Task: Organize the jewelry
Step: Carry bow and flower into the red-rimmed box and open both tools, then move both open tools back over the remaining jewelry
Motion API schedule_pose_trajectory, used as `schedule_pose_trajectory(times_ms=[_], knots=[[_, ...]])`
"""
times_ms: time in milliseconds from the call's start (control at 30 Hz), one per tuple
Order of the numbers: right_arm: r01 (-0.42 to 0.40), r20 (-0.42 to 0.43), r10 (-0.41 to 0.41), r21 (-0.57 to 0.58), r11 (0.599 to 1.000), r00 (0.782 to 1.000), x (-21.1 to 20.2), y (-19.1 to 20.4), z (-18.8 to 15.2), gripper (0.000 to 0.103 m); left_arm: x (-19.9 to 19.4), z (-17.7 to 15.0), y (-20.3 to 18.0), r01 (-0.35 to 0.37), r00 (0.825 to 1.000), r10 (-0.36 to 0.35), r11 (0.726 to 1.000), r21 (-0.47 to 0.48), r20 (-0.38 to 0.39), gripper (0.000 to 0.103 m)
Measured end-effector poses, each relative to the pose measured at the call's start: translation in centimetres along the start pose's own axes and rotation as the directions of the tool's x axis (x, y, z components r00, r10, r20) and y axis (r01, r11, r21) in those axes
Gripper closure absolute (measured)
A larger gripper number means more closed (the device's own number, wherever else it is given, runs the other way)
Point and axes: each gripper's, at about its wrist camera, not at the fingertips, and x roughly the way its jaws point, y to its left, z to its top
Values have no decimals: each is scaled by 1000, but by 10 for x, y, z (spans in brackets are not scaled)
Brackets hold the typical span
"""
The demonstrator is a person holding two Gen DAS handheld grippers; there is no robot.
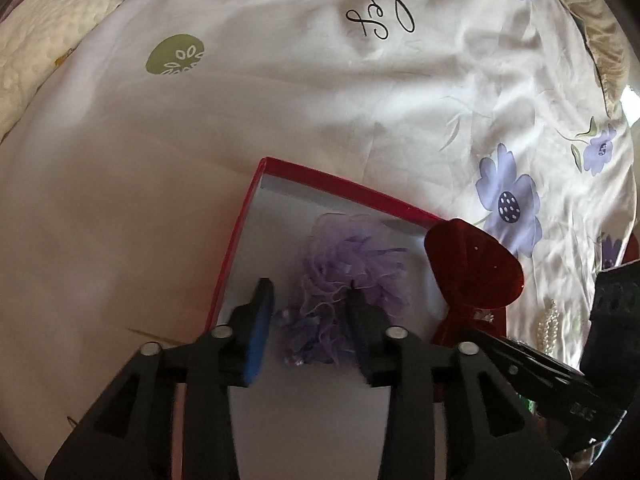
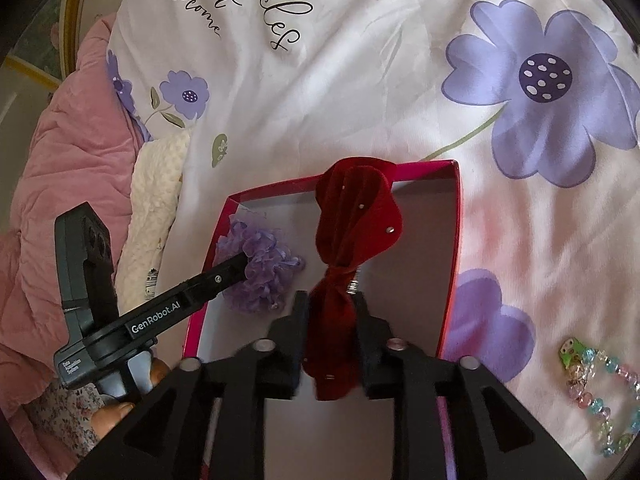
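Observation:
A red box (image 1: 236,232) with a white floor lies on the flowered bedsheet; it also shows in the right wrist view (image 2: 450,248). A purple ruffled hair flower (image 1: 344,268) lies inside it. My left gripper (image 1: 310,292) is open, its fingers on either side of the flower; it shows in the right wrist view (image 2: 240,264) touching the flower (image 2: 260,276). My right gripper (image 2: 330,300) is shut on a red velvet bow (image 2: 352,216) held over the box. The bow also shows in the left wrist view (image 1: 476,268).
A pastel bead bracelet (image 2: 600,384) lies on the sheet right of the box. A string of pearls (image 1: 550,324) lies beyond the bow. A pink quilt (image 2: 60,168) and cream blanket (image 2: 156,200) lie at the left.

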Motion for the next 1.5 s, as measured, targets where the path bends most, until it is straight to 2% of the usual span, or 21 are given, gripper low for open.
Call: schedule_pose_trajectory(times_ms=[67,167,300,567,867,933,1067,1200,1500], knots=[[1,1,-1,0,1000,1000,-3,0,-1,62,-3,-1,0,5,1000,-5,1000,-3,1,64],[1,-2,-1,9,1000,1000,-5,-1,-3,62,-9,-3,1,5,1000,-5,1000,-7,6,54],[-2,0,2,17,1000,1000,-10,-3,-5,57,-16,-7,1,10,1000,-10,1000,-14,5,50],[18,29,-19,18,1000,999,-25,-1,-10,56,-32,-20,4,14,1000,-14,1000,-24,9,47],[-5,75,2,46,999,997,-59,-7,-29,56,-55,-43,4,44,999,-44,999,-23,18,47],[-11,95,7,38,999,995,-73,-8,-36,56,-64,-51,3,55,998,-55,998,-18,28,42],[-19,144,13,41,999,989,-101,-12,-51,55,-82,-70,-8,77,996,-78,997,8,42,39],[-3,164,-5,44,999,986,-126,-21,-69,47,-92,-90,-30,90,995,-92,994,66,27,39],[90,219,-113,110,990,969,-177,-59,-110,45,-102,-121,-77,136,991,-136,980,148,-8,39]])
